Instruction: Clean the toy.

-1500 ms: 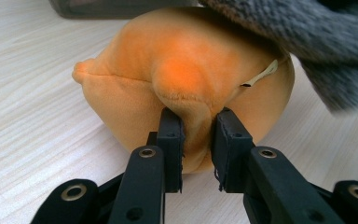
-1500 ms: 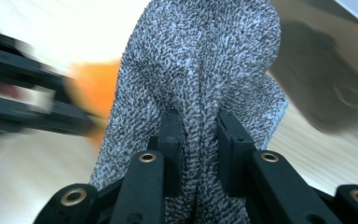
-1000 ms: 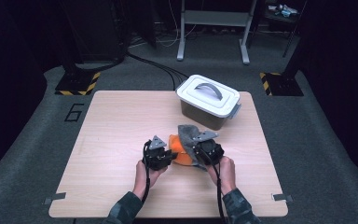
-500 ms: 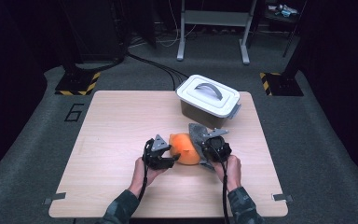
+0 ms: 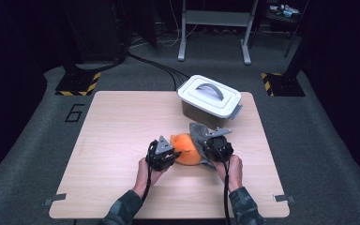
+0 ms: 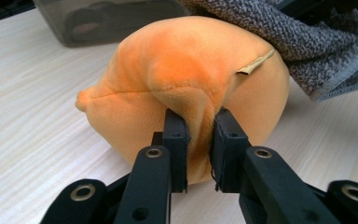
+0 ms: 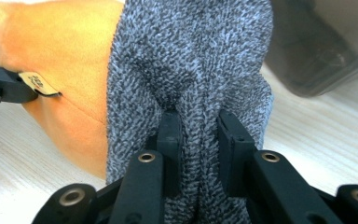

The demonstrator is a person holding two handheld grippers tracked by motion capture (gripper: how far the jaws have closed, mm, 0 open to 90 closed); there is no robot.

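Since a second ago the orange plush point(image 5: 186, 149) lies more exposed at frame centre. The left gripper point(image 6: 199, 140), jaws just closing, pinches a fold of it. The right gripper point(image 7: 199, 140) stays clamped on the grey cloth point(image 7: 191, 60) against the plush's right side.

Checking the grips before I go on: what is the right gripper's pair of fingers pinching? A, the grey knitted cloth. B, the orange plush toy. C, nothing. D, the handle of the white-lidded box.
A: in the right gripper view the right gripper pinches a fold of the grey knitted cloth, beside the orange plush toy.
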